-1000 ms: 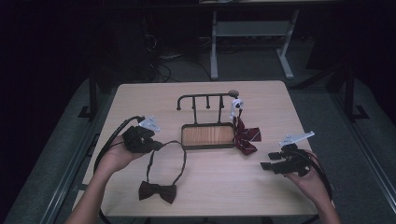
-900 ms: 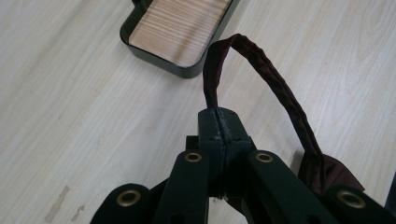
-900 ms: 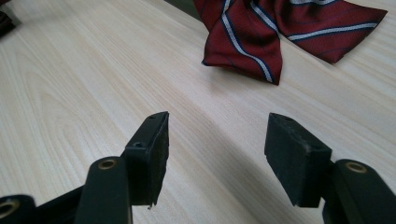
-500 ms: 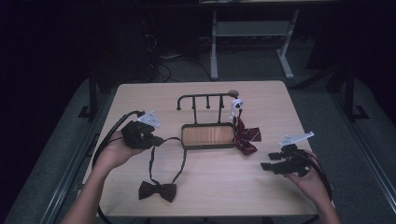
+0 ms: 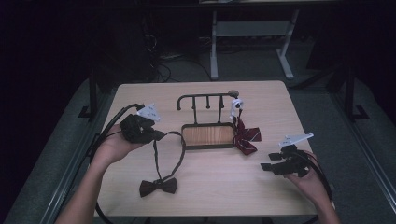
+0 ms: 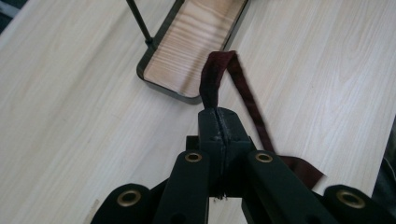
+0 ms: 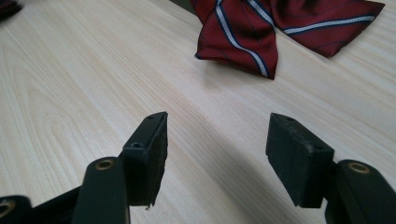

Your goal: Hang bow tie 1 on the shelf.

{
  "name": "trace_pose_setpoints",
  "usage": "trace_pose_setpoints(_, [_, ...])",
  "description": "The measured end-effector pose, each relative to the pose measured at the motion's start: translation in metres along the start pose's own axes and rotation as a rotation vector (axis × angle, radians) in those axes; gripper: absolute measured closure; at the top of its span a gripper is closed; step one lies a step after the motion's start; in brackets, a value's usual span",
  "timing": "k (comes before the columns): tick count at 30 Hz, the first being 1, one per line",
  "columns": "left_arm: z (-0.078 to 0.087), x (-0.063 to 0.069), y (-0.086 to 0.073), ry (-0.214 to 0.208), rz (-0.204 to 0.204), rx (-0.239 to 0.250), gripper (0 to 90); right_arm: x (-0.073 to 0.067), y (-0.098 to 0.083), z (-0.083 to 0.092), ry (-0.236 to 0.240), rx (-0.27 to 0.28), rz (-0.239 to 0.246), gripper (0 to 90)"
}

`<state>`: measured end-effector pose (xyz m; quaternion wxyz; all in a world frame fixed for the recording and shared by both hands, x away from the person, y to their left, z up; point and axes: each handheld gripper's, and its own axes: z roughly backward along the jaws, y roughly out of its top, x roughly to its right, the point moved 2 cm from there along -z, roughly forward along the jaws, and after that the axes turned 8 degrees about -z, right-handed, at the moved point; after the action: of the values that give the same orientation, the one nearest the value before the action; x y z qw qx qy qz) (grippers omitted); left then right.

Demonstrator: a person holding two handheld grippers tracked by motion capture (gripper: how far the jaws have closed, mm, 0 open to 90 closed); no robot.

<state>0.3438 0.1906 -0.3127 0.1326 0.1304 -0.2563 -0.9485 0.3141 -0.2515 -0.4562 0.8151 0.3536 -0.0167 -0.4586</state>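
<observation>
A dark maroon bow tie [image 5: 159, 187] lies near the table's front edge, its strap [image 5: 169, 149] looping up to my left gripper [image 5: 158, 136]. That gripper [image 6: 219, 122] is shut on the strap [image 6: 212, 81], which rises from its tips and drapes back down. A red striped bow tie [image 5: 246, 136] hangs beside the right end of a wooden tray stand [image 5: 208, 136] with a black hook rail [image 5: 205, 98]. My right gripper [image 5: 267, 163] rests low at the right, open and empty; its fingertips [image 7: 217, 154] point at the striped tie [image 7: 280, 25].
A white clip-like piece [image 5: 237, 105] sits on the rail's right end. Cables trail from both grippers off the table's front. The light wooden table [image 5: 219, 186] ends close behind my hands; dark floor and a metal frame lie beyond.
My left gripper has risen and drawn the strap up with it, so the loop stands taller and narrower. The bow tie slid slightly. The right gripper has kept still.
</observation>
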Motion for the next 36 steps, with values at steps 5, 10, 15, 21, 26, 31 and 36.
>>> trace_pose_setpoints(5, [0.006,-0.003,0.007,0.011,-0.007,0.002,89.7,-0.001,0.000,-0.001,-0.002,0.000,0.004,38.6])
trace_pose_setpoints(10, [0.009,-0.011,0.015,0.014,-0.004,0.003,89.7,-0.001,-0.001,-0.001,-0.005,0.001,0.004,38.6])
trace_pose_setpoints(15, [0.012,-0.020,0.025,0.021,-0.005,0.003,89.7,-0.001,-0.001,-0.001,-0.006,0.003,0.003,38.6])
trace_pose_setpoints(21, [0.014,-0.029,0.036,0.030,0.000,-0.007,89.7,-0.001,-0.001,0.000,-0.005,0.002,0.007,38.6])
trace_pose_setpoints(26, [0.015,-0.035,0.041,0.038,0.006,-0.014,89.7,-0.001,-0.001,0.000,-0.006,0.001,0.006,38.6])
trace_pose_setpoints(31, [0.014,-0.041,0.045,0.041,0.016,-0.019,89.7,-0.001,-0.001,0.000,-0.004,0.001,0.005,38.7])
trace_pose_setpoints(36, [0.015,-0.047,0.046,0.045,0.021,-0.029,89.7,-0.001,-0.001,0.000,-0.005,0.005,0.006,38.6])
